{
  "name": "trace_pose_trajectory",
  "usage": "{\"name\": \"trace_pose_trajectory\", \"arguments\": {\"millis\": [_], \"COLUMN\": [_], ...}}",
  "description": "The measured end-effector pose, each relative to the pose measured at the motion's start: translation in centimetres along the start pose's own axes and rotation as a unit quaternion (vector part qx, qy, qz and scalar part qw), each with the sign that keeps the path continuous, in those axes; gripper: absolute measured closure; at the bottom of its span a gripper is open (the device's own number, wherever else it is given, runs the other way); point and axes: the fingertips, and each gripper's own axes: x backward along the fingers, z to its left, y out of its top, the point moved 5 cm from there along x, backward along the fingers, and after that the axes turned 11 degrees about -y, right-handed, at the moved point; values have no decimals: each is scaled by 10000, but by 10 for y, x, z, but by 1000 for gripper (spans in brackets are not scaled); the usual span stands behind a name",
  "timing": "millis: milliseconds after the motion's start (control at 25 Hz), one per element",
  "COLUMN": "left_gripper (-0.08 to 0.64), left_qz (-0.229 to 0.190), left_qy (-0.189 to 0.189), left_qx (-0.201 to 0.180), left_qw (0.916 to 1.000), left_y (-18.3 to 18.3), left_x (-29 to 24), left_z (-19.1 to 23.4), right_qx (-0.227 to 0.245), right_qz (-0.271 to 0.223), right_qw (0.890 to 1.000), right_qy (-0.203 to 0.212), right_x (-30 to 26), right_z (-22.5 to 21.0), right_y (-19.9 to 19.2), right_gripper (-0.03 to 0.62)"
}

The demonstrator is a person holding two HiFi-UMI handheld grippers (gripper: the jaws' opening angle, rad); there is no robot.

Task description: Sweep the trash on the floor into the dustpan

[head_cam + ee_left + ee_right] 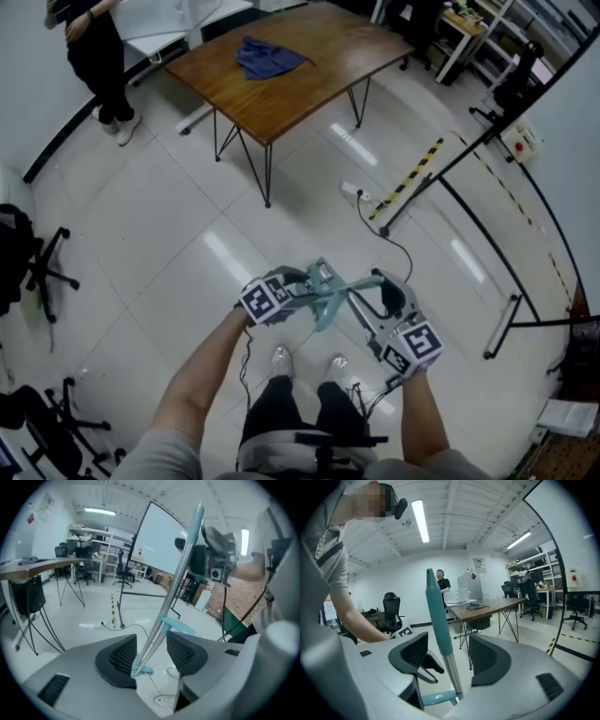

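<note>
A teal broom-and-dustpan set [323, 302] stands upright on the white floor just ahead of my feet, between both grippers. My left gripper [302, 287] reaches in from the left. In the left gripper view its jaws [151, 646] stand apart around the thin metal pole [174, 583], with no pad pressing it; teal bristles [142, 670] show below. My right gripper [377, 284] comes in from the right. Its jaws [447, 651] are open around the teal handle [438, 616], with a gap on each side. No trash shows on the floor.
A wooden table [309, 89] with a blue cloth [267, 56] stands ahead. A person [98, 56] stands at the far left. Office chairs [28, 262] are on the left. A power strip with cable [361, 195], striped tape [412, 173] and a black frame [487, 225] lie to the right.
</note>
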Motion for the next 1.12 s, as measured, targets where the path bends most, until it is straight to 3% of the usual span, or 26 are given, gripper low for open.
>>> {"name": "trace_pose_trajectory", "arguments": {"millis": [120,360,680,840,1120], "left_gripper": [537,558,558,558,558], "left_qz": [-714,-1530,-2393,-2518,-2598], "left_qy": [625,1431,2705,3132,3483], "left_qx": [48,-34,278,257,221], "left_qw": [9955,9778,9321,9153,9004], "left_y": [34,105,157,168,177], "left_x": [39,87,136,139,132], "left_z": [-17,-65,-129,-151,-171], "right_qx": [-90,-321,149,310,341], "right_qz": [-184,-813,-1087,-1187,-1267], "right_qw": [9997,9960,9931,9905,9844], "right_qy": [102,199,416,627,1169], "right_x": [23,51,70,79,87], "right_z": [1,-16,-6,3,11], "right_y": [12,56,98,112,115], "right_gripper": [324,338,591,592,592]}}
